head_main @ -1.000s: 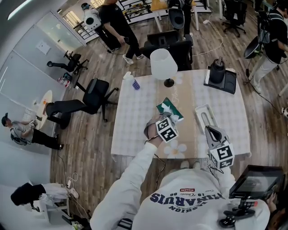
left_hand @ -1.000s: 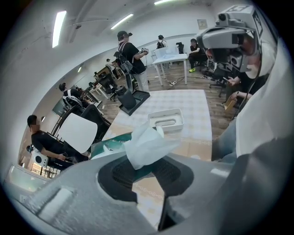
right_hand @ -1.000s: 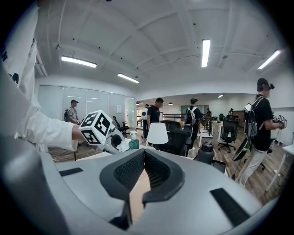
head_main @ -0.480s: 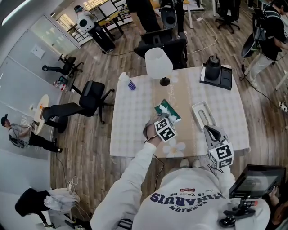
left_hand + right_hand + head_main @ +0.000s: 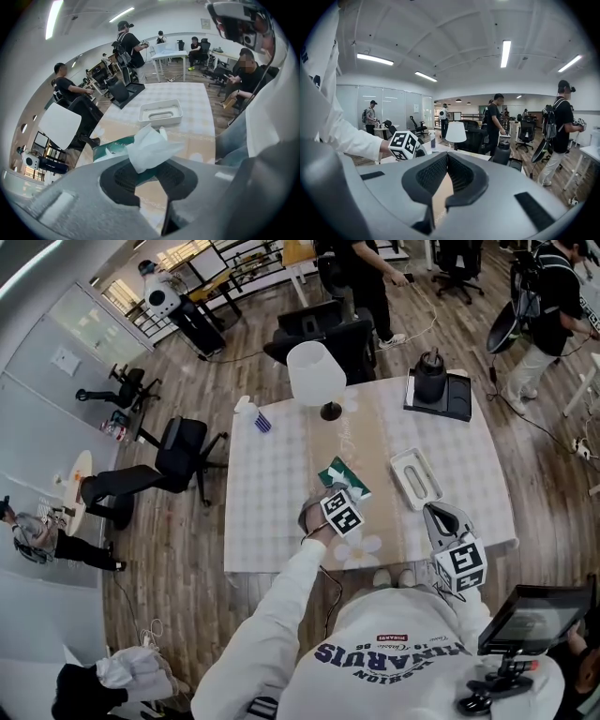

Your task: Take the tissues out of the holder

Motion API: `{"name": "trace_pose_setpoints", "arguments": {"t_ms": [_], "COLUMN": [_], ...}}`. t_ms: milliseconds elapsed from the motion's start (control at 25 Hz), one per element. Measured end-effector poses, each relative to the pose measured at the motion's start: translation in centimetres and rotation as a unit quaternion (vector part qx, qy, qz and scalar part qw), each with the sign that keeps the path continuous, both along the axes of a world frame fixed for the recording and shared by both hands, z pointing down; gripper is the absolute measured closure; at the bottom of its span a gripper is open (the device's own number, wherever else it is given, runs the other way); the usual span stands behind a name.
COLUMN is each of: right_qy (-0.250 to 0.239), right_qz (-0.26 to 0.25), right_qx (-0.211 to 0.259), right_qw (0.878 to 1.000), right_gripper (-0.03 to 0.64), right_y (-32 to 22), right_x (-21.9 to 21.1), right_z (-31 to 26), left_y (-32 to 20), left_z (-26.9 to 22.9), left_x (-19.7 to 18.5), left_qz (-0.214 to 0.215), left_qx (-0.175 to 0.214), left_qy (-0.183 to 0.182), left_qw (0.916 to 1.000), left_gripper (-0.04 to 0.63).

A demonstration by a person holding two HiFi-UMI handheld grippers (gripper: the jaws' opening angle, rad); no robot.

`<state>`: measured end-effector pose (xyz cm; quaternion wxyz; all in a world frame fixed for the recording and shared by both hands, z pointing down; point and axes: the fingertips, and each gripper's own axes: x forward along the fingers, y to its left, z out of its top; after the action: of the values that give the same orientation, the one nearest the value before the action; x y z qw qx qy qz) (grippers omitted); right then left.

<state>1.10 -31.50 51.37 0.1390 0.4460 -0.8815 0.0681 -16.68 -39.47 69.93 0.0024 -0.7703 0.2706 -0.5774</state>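
A green tissue pack (image 5: 343, 474) lies on the beige runner in the middle of the table; in the left gripper view the green tissue pack (image 5: 111, 151) sits just behind the jaws. My left gripper (image 5: 149, 161) is at the pack's near edge, pointing steeply down. It is shut on a crumpled white tissue (image 5: 151, 146) that fans out above its fingertips. In the head view only the left gripper's marker cube (image 5: 342, 512) shows. My right gripper (image 5: 434, 514) hovers near the table's front right, shut with nothing in it.
A white tray (image 5: 415, 477) lies to the right of the pack. At the far side stand a white lamp (image 5: 316, 376), a spray bottle (image 5: 253, 414) and a black kettle (image 5: 431, 385) on its tray. The table's front edge (image 5: 281, 563) is close to me. Chairs and people surround the table.
My left gripper has sunk toward the table at the pack's near edge, keeping the tissue. The right gripper has stayed where it was.
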Motion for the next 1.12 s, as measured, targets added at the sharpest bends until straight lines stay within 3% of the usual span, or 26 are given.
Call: {"name": "trace_pose_setpoints", "arguments": {"t_ms": [520,1120], "right_qy": [0.008,0.012], "right_qz": [0.004,0.007], "right_qx": [-0.006,-0.004], "right_qw": [1.000,1.000], "right_gripper": [0.607,0.607], "right_y": [0.4,0.3], "right_x": [0.6,0.8], "right_z": [0.6,0.0], "left_y": [-0.1,0.3], "left_z": [7.7,12.4], "left_x": [-0.2,-0.9], "left_qz": [-0.016,-0.038], "left_qx": [-0.038,-0.040], "left_qy": [0.008,0.026], "left_qw": [0.9991,0.9981], "left_gripper": [0.500,0.500]}}
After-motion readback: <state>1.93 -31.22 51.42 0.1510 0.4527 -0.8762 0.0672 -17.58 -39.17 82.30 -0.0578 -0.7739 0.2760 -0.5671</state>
